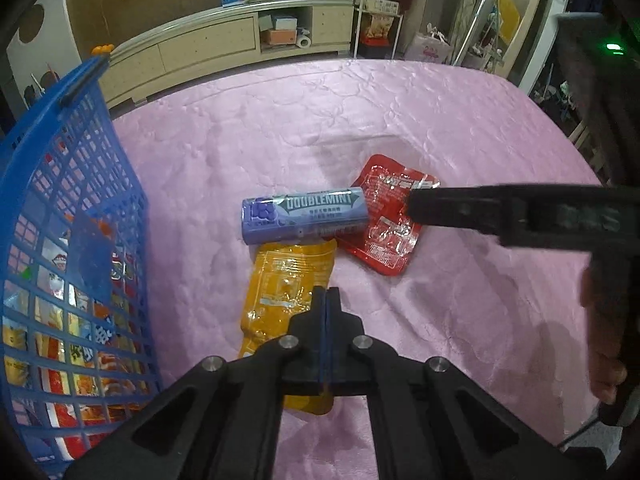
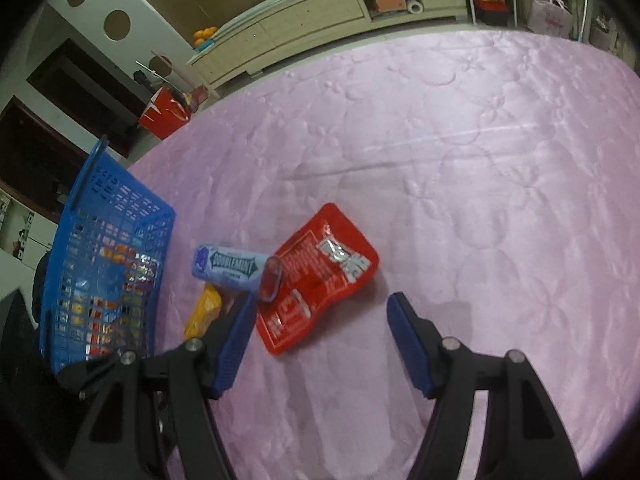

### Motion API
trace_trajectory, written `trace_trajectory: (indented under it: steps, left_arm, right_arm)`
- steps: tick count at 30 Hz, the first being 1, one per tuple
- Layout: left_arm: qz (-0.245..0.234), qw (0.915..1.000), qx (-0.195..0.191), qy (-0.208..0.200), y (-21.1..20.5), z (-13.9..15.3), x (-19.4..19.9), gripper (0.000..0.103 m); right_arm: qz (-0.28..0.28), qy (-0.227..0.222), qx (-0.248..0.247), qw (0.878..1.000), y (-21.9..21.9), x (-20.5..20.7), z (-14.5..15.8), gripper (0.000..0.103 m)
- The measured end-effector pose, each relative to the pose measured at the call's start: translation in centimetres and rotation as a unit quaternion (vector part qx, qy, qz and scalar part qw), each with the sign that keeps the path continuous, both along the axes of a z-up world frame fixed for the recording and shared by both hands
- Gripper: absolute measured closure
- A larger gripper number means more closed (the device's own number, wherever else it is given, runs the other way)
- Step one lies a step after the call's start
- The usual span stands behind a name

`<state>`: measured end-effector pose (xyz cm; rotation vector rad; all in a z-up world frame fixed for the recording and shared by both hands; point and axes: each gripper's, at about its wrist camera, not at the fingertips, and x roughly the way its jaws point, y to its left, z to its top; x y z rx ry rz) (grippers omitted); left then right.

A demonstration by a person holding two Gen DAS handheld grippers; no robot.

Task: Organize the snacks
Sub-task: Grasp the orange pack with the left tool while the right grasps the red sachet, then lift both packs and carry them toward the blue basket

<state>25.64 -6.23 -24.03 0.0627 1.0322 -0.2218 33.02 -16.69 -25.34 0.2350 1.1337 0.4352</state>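
Observation:
A yellow snack packet (image 1: 286, 280) lies on the pink cloth close in front of me, and my left gripper (image 1: 327, 294) is shut with its tips pinched on the packet's right edge. A purple Doublemint box (image 1: 304, 214) rests across the yellow packet's far end and a red packet (image 1: 384, 236). My right gripper (image 2: 320, 304) hangs open just above the red packet (image 2: 320, 276), nothing between its fingers (image 2: 236, 332). One of its black fingers (image 1: 460, 210) reaches in from the right over the red packet. The Doublemint box (image 2: 230, 266) lies to its left.
A blue mesh basket (image 1: 80, 128) with several snack packets inside stands at the left edge of the cloth, also at left in the right wrist view (image 2: 104, 200). Pink quilted cloth (image 2: 440, 160) stretches wide to the right and back. A low cabinet (image 1: 208, 44) stands beyond the far edge.

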Motion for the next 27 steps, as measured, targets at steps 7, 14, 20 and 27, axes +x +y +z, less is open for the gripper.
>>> trace_trajectory:
  steps: [7,14,20,27]
  left_arm:
    - [0.005,0.9997,0.023,-0.001,0.0,-0.1,-0.6,0.056]
    - [0.028,0.9963,0.081,0.005,-0.5,-0.9,0.1,0.046]
    - [0.035,0.9979,0.049,0.022,0.0,-0.9,0.3,0.083]
    - [0.016,0.9984,0.044,0.032,-0.8,-0.8,-0.5,0.103]
  right_arm:
    - [0.014,-0.006,-0.006,1.000,1.6,1.4,-0.2,0.045]
    - [0.006,-0.006,0.001,1.000,0.5,1.5,-0.9,0.094]
    - [0.007,-0.044,-0.009,0.999,-0.4,-0.3,0.5,0.099]
    - [0.010,-0.068,-0.020,0.997,-1.9,-3.2,2.8,0.100]
